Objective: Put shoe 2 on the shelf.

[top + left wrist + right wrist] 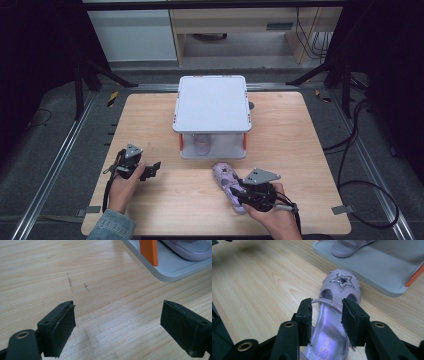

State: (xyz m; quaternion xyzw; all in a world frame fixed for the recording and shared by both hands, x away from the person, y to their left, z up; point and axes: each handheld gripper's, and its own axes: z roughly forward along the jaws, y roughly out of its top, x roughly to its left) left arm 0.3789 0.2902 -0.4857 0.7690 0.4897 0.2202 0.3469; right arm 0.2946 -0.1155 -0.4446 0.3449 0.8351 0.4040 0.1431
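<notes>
- Right gripper view: purple sandal point(332, 315) lies on the table point(262, 285), toe with glitter star toward the shelf unit point(372, 270); the right gripper point(327, 315) straddles the sandal's strap and sides, jaws parted.
- Whether the pads actually press on the sandal, I cannot tell.
- High view: the sandal point(226, 180) rests just in front of the white shelf unit point(212, 102); a second sandal point(202, 145) sits inside on its lower level.
- Left gripper point(150, 170) is released, jaws wide apart over bare wood, holding nothing.
- Open tabletop lies left of the sandal; the near table edge is close behind both hands.
</notes>
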